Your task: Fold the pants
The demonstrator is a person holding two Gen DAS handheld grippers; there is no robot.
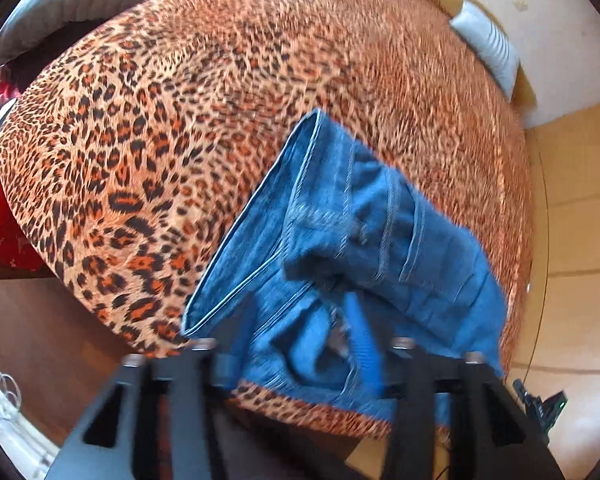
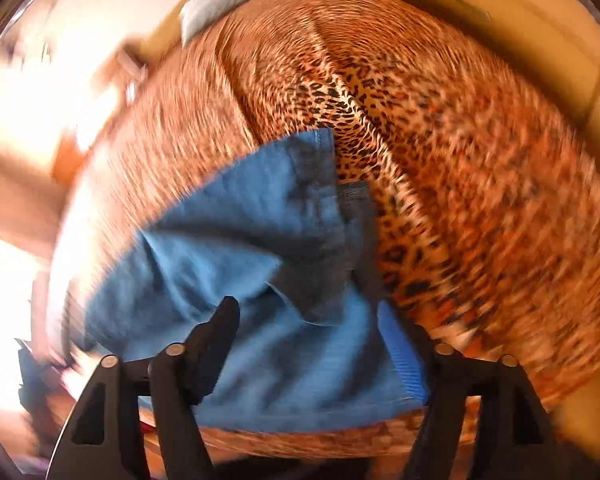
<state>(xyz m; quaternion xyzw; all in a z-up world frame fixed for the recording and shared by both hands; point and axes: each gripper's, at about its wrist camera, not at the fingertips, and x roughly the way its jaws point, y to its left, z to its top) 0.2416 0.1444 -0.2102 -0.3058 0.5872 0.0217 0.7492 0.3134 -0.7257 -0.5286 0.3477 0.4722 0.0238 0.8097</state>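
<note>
Leopard-print cover [image 1: 220,92] fills most of the left wrist view, spread over a bed. At far left a red cloth [image 1: 0,224] shows beside it. Right of centre, blue denim pants [image 1: 352,236] lie folded in a bundle on the cover, hem and seams pointing toward the upper middle. At the upper right edge sits a grey striped pillow [image 1: 486,42]. Along the bottom, the left gripper [image 1: 300,364] hangs over the near end of the pants, its two black fingers spread apart with denim visible between them, not pinched.

In the right wrist view, badly blurred, the pants [image 2: 236,232] occupy the lower left and centre, with the cover [image 2: 460,160] to the right. The right gripper [image 2: 320,336] stands wide apart at the bottom; denim lies between its fingers, not pinched by them.
</note>
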